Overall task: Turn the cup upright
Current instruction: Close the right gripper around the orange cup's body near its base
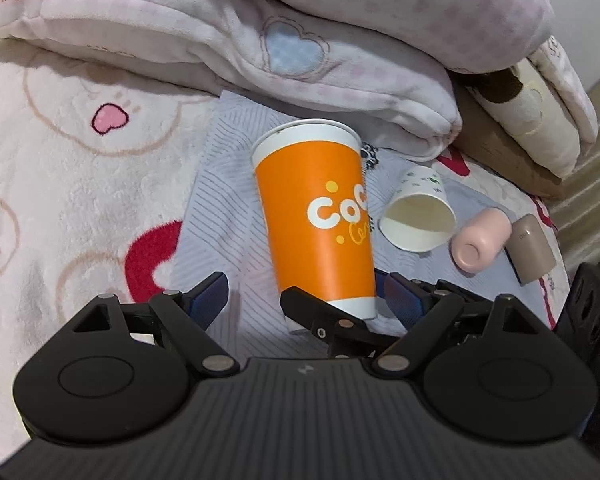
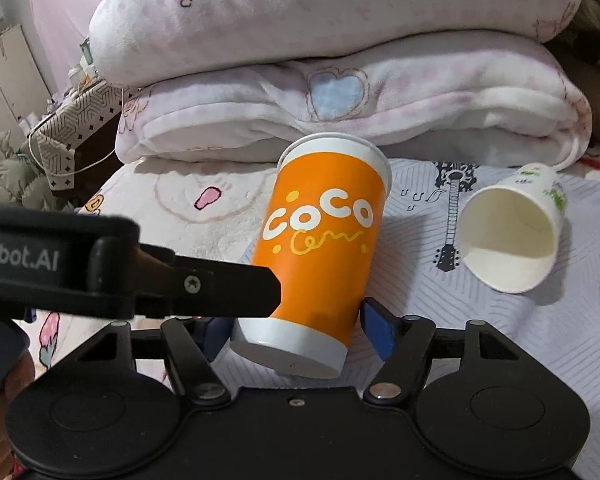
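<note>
An orange paper cup (image 1: 318, 216) with "CoCo" lettering is tilted, its open rim pointing up and away, its white base low and near. In the right wrist view the cup (image 2: 320, 248) has its base between my right gripper's (image 2: 296, 324) blue pads, which hold it. My left gripper (image 1: 304, 292) is open, its blue pads spread wide, the cup's base beside the right pad. The right gripper's finger (image 1: 324, 316) crosses under the cup in the left wrist view. The left gripper's finger (image 2: 220, 288) reaches in from the left in the right wrist view.
A small white paper cup (image 1: 418, 216) lies on its side to the right, also in the right wrist view (image 2: 512, 232). A pink cylinder (image 1: 480, 240) and a beige case (image 1: 532, 248) lie further right. Folded pink blankets (image 1: 260, 40) are stacked behind, on a grey striped cloth (image 1: 228, 200).
</note>
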### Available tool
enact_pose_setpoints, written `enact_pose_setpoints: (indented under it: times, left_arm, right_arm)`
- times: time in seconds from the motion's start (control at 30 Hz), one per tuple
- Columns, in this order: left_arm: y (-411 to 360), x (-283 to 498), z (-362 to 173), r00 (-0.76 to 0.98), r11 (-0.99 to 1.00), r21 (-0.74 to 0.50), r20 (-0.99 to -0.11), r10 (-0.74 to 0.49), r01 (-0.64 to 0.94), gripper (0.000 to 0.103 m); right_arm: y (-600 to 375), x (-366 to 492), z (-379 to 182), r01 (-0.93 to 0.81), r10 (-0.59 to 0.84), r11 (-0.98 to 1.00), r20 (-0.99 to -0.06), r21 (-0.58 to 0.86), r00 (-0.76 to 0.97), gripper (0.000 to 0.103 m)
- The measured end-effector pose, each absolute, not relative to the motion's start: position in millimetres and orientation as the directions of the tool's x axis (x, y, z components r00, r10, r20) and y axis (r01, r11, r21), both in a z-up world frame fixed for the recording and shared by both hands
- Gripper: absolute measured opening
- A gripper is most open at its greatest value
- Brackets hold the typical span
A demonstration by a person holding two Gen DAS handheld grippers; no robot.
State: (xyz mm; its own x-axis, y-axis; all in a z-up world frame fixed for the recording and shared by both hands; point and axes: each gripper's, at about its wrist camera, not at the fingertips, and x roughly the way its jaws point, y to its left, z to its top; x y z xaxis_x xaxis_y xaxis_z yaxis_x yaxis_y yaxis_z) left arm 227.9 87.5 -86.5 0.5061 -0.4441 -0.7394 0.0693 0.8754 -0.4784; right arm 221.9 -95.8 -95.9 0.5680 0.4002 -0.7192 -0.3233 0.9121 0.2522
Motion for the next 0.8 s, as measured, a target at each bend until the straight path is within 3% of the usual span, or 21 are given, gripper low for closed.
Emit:
enact_pose_setpoints:
  times: [0.33, 0.8]
  left_arm:
    - [72, 208, -85, 0.439, 0.827, -0.554, -0.723, -0.533, 0.093, 0.085]
    - [17, 166, -68, 0.339, 0.771, -0.618, -0.700, -0.629, 0.156, 0.085]
  right_arm:
    - [-112, 193, -77, -0.334, 0.372, 0.918, -0.759, 0.215, 0.535, 0.073]
    - [-159, 130, -46, -0.391, 0.273, 0.919, -0.780, 0.040, 0.564, 0.071]
